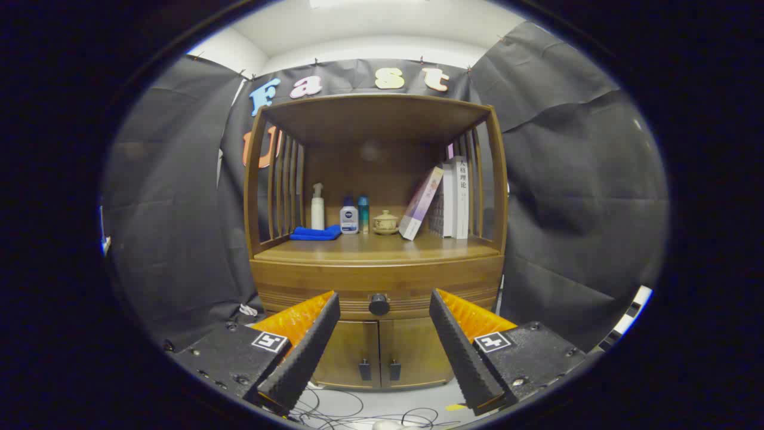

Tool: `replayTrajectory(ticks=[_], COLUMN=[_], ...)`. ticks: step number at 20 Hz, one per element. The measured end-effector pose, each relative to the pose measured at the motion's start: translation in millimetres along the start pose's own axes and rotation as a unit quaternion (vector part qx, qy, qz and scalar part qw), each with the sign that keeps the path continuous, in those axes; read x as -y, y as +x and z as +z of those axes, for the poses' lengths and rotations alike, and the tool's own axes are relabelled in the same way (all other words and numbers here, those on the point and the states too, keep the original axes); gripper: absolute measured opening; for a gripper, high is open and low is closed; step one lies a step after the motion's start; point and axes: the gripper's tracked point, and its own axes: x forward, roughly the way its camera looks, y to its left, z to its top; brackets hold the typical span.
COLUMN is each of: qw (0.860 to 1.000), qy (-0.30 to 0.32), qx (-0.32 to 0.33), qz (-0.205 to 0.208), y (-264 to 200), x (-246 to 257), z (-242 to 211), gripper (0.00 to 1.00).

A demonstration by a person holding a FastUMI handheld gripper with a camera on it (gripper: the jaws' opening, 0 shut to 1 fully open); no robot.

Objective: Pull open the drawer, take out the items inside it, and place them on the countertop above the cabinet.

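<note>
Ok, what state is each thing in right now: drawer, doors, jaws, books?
Drawer: closed.
Knob: untouched, ahead between the jaws.
Cabinet doors: both closed.
Gripper: jaws open, holding nothing.
Cloth: folded flat on the countertop.
Books: upright, one leaning.

Gripper point(385, 298): two long wedge-shaped jaws with ribbed, sawtooth gripping faces on the inner sides and ridged outer flanks. Each sits on a black matte block carrying a small square black-and-white fiducial marker. Round screw heads visible along the blocks' edges. Jaws stand wide apart.
</note>
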Motion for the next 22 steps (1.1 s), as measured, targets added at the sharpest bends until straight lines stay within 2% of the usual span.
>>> replayTrajectory(ticks=[15,22], qw=[1.0,1.0], qy=[-0.018,-0.015], qx=[0.003,-0.003], qz=[-0.004,-0.001], y=[-5.3,5.9], x=[-2.2,-7.1], z=[4.1,-3.0], gripper=[0.99,0.99])
